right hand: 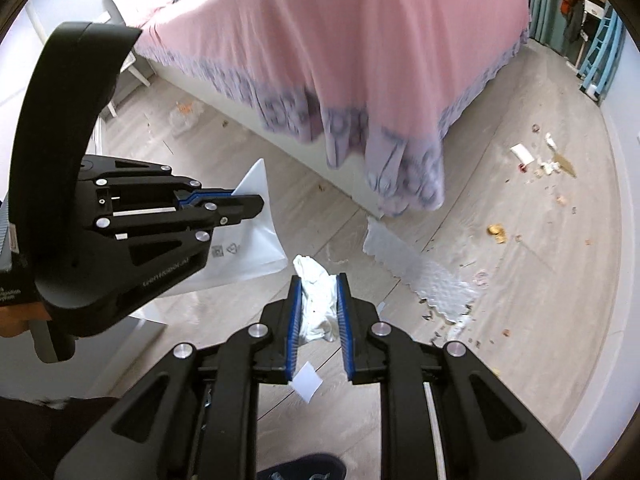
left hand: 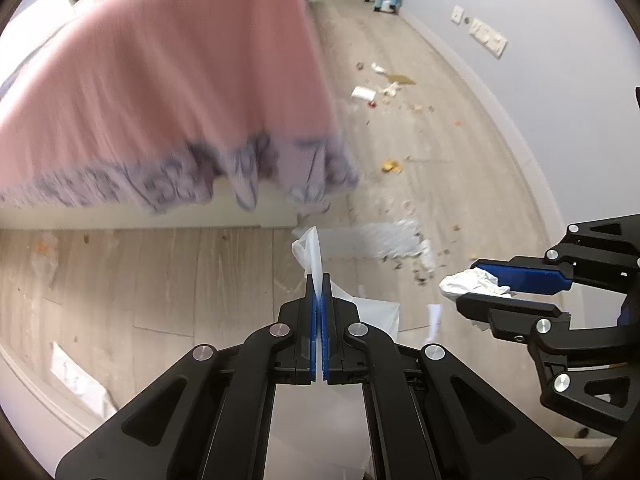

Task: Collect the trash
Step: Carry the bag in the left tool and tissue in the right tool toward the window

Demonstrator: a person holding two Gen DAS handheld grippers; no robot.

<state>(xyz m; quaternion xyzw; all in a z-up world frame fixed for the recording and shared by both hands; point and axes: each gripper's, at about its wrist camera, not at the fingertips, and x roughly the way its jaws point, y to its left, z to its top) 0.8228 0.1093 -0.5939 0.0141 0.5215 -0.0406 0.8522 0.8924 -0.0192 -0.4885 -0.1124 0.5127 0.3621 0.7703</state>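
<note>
Tissue wad (right hand: 318,304) sits pinched in your right gripper (right hand: 319,280); left gripper (left hand: 319,280), clamped tight, holds the bag (left hand: 376,312) edge at frame center. Spread its mouth before dropping.

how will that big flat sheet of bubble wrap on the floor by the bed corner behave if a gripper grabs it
The bubble wrap is thin and lies flat, so it will probably flop and drape. It looks very light. Its glossy surface may slip between the pads.
</note>
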